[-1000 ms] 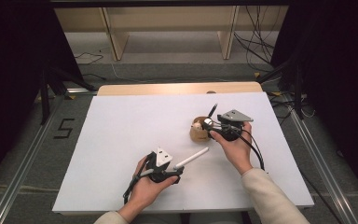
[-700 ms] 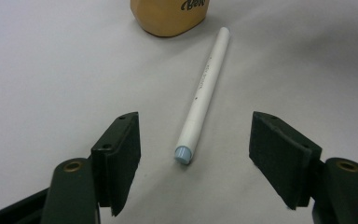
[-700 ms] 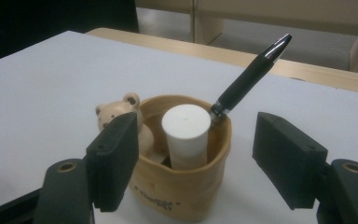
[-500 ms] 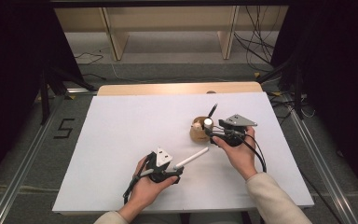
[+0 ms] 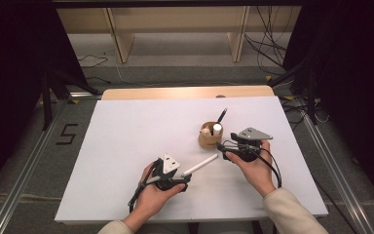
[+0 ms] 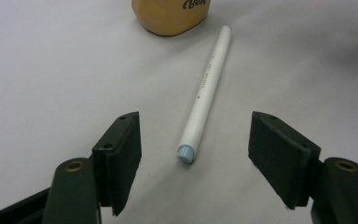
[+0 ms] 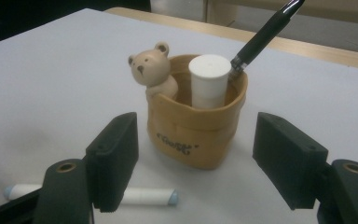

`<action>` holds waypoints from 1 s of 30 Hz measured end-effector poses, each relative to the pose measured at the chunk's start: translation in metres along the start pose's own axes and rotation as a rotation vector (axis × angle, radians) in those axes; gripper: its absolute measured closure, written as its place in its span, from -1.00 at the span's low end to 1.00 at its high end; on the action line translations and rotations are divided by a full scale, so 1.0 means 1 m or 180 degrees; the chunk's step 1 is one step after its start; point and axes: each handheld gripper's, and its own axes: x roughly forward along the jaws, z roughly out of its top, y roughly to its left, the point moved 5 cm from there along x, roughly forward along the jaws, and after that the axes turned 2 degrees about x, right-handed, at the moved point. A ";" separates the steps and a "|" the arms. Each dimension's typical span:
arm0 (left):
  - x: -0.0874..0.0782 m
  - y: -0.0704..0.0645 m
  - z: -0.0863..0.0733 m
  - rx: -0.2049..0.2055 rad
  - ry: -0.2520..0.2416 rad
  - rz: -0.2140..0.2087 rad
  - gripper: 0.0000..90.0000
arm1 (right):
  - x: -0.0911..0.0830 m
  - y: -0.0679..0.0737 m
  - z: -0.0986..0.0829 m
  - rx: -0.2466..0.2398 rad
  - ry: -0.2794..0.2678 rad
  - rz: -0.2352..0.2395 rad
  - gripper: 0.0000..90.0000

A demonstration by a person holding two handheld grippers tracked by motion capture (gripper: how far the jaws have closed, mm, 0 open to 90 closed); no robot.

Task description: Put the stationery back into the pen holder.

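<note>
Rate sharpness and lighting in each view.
High view: table brightly lit, surroundings nearly black, detail soft. Left gripper view: white pen fairly sharp, holder cropped at top. Right gripper view: bear holder clear, jaws in the foreground slightly soft.

I see a white-topped desk [image 5: 126, 146] with a bare wooden strip [image 5: 175, 92] along its far edge. Beyond it stands a light wooden shelf unit [image 5: 175, 29] on grey carpet [image 5: 24, 161]. Black cables [image 5: 268, 44] trail there; dark curtains [image 5: 14, 58] flank both sides.
</note>
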 end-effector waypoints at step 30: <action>0.044 -0.008 0.037 0.0556 0.0788 -0.0325 0.04 | -0.017 -0.006 -0.021 0.0036 0.0164 -0.0012 -0.30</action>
